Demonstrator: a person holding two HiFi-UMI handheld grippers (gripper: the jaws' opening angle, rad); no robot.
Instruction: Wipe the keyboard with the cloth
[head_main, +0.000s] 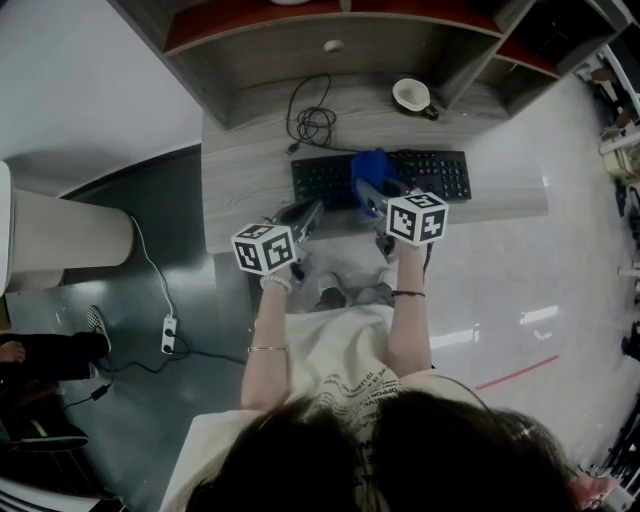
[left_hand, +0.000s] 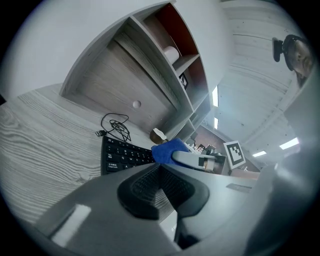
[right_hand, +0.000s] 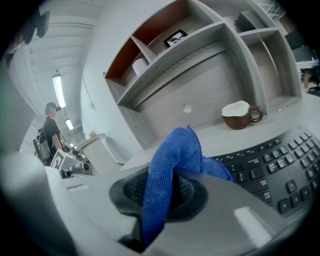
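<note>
Head view: a grey wood-grain counter (head_main: 240, 170) carries a flat black keyboard (head_main: 320, 180), a coiled black cable (head_main: 312, 122) and a round white mug (head_main: 410, 95). The right gripper (head_main: 375, 198) holds a fuzzy blue cloth (head_main: 372, 165) over the keyboard's middle. The left gripper (head_main: 306, 214) sits near the counter's front edge, just before the keyboard.

Left gripper view: its ribbed black pads (left_hand: 145, 187) are pressed together with nothing between them.

Right gripper view: the jaws pinch a bunched fold of the cloth, whose free end stands above the keys.
</note>
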